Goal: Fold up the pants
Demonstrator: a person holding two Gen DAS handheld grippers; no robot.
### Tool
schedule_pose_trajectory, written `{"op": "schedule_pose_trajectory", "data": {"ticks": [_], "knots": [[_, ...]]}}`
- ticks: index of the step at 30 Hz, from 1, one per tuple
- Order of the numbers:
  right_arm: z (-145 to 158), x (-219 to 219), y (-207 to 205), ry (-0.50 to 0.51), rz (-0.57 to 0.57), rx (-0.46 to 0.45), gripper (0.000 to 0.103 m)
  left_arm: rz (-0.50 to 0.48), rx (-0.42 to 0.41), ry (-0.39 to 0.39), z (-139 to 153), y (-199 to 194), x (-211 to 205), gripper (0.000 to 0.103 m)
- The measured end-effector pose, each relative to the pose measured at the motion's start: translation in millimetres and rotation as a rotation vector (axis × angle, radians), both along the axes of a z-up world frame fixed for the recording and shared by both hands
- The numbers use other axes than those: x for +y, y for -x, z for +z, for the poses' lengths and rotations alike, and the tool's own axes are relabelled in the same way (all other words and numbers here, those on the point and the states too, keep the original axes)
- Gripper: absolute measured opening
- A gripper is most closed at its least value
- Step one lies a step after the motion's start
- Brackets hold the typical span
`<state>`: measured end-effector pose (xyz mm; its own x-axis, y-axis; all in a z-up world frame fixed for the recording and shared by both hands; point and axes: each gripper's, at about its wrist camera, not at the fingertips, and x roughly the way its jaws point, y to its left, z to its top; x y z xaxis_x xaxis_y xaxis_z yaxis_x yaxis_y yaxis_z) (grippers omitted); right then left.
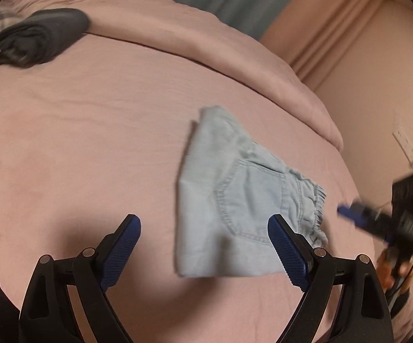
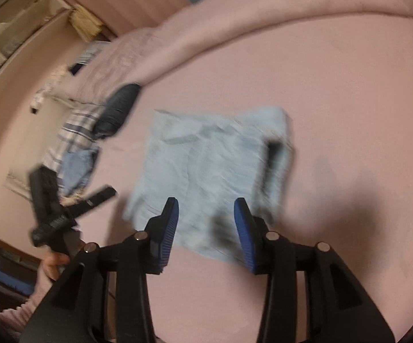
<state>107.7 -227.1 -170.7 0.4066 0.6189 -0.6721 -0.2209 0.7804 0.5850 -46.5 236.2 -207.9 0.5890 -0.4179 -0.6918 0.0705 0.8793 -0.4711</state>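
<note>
Light blue denim pants (image 1: 235,200) lie folded into a compact bundle on the pink bed sheet (image 1: 92,143), back pocket up, frayed hem to the right. My left gripper (image 1: 203,228) is open and empty, hovering just in front of the bundle. My right gripper (image 2: 206,214) is open and empty above the near edge of the same bundle (image 2: 206,160); that view is blurred. The right gripper also shows at the right edge of the left wrist view (image 1: 349,211). The left gripper shows at the left of the right wrist view (image 2: 103,194).
A folded dark grey garment (image 1: 40,37) lies at the far left of the bed. A plaid cloth and a blue garment (image 2: 75,148) lie beside it. A rolled pink duvet (image 1: 206,45) runs along the back. A wall with a socket (image 1: 406,145) stands at right.
</note>
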Motion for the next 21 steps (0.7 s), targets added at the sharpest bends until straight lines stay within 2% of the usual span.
{"op": "schedule_pose_trajectory", "data": {"ticks": [2,3,6,9,11,12,13,14,15,16,19,21], "knots": [[13,18,-18,-0.057,0.033,-0.011,0.066,0.005,-0.007,-0.029,-6,6,0,0.090],[15,27,-27,-0.066,0.041,-0.013,0.070,0.000,-0.002,-0.043,-10,9,-1,0.090],[21,80,-76,-0.011,0.106,-0.020,0.070,-0.064,0.038,-0.028,-27,16,-4,0.090],[13,141,-128,0.071,0.214,0.035,0.065,-0.093,0.066,0.015,-37,13,-3,0.090],[7,172,-152,0.191,0.260,0.032,0.065,-0.100,0.067,0.113,-38,7,1,0.089],[-1,187,-164,0.249,0.281,0.051,0.065,-0.103,0.074,0.179,-40,3,4,0.082],[-9,195,-172,0.263,0.304,0.092,0.058,-0.104,0.084,0.204,-43,4,5,0.076],[-19,200,-178,0.253,0.327,0.139,0.040,-0.107,0.100,0.216,-46,0,3,0.057],[-25,205,-182,0.245,0.350,0.173,0.030,-0.115,0.125,0.201,-51,-4,0,0.035],[-35,213,-185,0.272,0.383,0.196,0.012,-0.117,0.144,0.150,-55,-7,-4,0.033],[-44,224,-190,0.336,0.430,0.189,0.007,-0.121,0.146,0.129,-55,-5,-5,0.026],[-47,225,-193,0.361,0.429,0.181,0.006,-0.116,0.169,0.160,-59,-6,-1,0.024]]}}
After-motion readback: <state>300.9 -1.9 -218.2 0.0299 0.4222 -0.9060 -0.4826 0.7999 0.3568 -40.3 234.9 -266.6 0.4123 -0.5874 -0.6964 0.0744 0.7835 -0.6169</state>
